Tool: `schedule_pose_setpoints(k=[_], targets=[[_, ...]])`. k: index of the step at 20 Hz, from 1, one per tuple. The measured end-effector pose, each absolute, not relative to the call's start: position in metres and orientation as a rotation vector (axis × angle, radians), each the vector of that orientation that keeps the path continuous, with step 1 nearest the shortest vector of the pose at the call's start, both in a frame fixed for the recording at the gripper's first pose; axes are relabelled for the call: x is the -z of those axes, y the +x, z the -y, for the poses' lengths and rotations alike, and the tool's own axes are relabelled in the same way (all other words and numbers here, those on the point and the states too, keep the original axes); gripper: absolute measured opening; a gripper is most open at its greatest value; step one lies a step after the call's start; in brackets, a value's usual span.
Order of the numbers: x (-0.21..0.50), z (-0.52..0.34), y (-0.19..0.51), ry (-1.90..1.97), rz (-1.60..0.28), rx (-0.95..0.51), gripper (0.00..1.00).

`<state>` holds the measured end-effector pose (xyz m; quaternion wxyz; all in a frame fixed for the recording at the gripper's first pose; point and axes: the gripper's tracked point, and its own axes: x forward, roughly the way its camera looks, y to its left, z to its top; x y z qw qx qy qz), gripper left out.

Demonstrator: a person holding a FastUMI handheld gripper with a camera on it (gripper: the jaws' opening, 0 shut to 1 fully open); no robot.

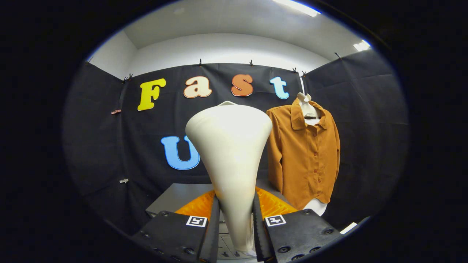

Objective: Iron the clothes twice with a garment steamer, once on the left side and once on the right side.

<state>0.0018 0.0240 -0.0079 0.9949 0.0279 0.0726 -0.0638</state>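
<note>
1. Steamer first: the cream-white, funnel-shaped plastic garment steamer (229,160) stands upright between the two fingers of the gripper (236,223), its narrow handle low between them and its wide head flaring up beyond the fingertips.
2. Both fingers press on the handle from either side, so the gripper is clamped on the steamer, with no gap visible at the contact.
3. The rust-orange, long-sleeved button-front shirt (305,157) hangs on a white hanger-form (307,106) against the black booth wall, far from the fingers and to the right of the steamer head.
4. Steamer and shirt are well apart in depth; the head only overlaps the shirt's left sleeve edge by line of sight.
5. The shirt's long axis runs vertically, collar up and hem down, roughly parallel to the steamer's own axis.
6. Judgement: the coming move calls for carrying the steamer forward and rightward to the shirt front, then stroking along that vertical axis, one pass for each half beside the button row.
7. A grey tabletop (179,197) lies just beyond the fingers, under the steamer and to the shirt's left.
</note>
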Motion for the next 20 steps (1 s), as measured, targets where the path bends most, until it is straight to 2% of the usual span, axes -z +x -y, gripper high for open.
schedule_pose_setpoints(k=[20], targets=[[0.0074, -0.0299, -0.0016, 0.032, -0.145, 0.094, 0.43]])
